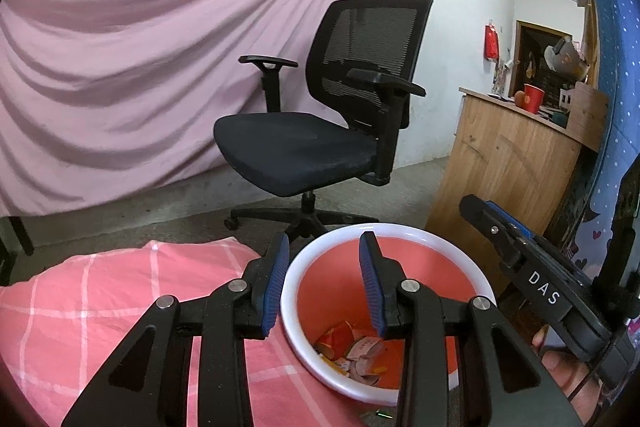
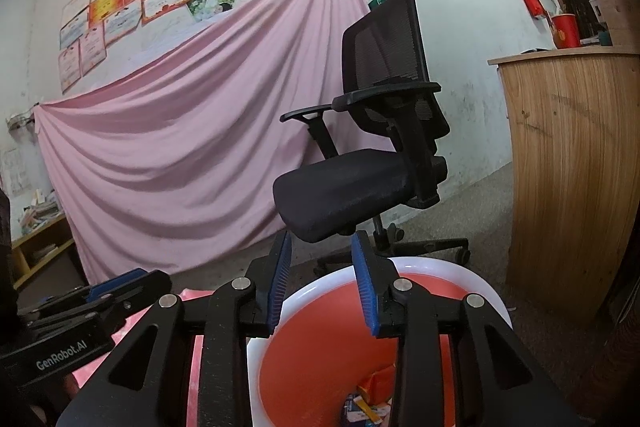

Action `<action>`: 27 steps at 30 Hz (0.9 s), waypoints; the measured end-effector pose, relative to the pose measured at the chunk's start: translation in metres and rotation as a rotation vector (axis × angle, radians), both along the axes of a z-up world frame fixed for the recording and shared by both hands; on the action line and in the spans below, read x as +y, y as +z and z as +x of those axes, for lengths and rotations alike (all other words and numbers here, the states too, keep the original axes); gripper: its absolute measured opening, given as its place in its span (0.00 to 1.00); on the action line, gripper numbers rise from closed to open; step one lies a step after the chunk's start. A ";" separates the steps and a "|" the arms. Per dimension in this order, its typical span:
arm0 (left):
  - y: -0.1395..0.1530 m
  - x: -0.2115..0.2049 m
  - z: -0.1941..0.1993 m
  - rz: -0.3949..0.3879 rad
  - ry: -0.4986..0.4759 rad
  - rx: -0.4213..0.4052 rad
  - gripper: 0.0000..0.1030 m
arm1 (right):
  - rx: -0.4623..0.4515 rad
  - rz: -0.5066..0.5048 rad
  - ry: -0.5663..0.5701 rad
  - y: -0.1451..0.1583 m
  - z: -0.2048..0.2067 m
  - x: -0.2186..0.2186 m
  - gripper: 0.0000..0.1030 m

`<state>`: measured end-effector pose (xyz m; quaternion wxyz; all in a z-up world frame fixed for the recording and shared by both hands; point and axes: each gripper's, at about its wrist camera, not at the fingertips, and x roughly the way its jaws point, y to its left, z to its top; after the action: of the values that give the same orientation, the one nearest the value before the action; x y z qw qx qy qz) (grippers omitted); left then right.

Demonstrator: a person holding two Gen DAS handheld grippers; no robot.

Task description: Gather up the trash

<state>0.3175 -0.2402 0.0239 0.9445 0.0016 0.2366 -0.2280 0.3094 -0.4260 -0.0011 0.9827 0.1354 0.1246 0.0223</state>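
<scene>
A red bin with a white rim (image 1: 296, 279) stands on the floor beside a pink checked bedcover (image 1: 100, 295). Several scraps of trash (image 1: 352, 347) lie at its bottom: a red cup and torn paper. My left gripper (image 1: 324, 249) is open and empty over the bin's near left rim. The right gripper body shows at the right of the left wrist view (image 1: 540, 279). In the right wrist view, my right gripper (image 2: 322, 247) is open and empty above the same bin (image 2: 492, 295), with the trash (image 2: 372, 399) below. The left gripper body (image 2: 80, 311) shows at the left.
A black mesh office chair (image 1: 320, 115) stands just behind the bin, its wheeled base (image 1: 296, 217) close to the rim. A wooden counter (image 1: 508, 163) with a red cup (image 1: 532, 98) is on the right. A pink sheet (image 1: 140, 67) hangs behind.
</scene>
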 end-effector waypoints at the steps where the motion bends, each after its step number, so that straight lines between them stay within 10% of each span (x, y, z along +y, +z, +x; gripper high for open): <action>1: 0.002 0.004 -0.002 0.000 0.009 -0.002 0.30 | -0.004 -0.003 0.001 0.001 -0.001 0.001 0.29; 21: 0.009 0.110 -0.078 -0.050 0.184 -0.002 0.57 | -0.052 -0.092 0.003 0.008 -0.060 0.041 0.66; 27: 0.003 0.143 -0.120 -0.070 0.235 -0.031 0.81 | -0.079 -0.110 0.021 0.006 -0.094 0.060 0.83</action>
<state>0.1977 -0.0975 0.0274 0.9678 -0.0554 0.2123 -0.1237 0.2156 -0.3659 0.0050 0.9925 0.0790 0.0881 0.0310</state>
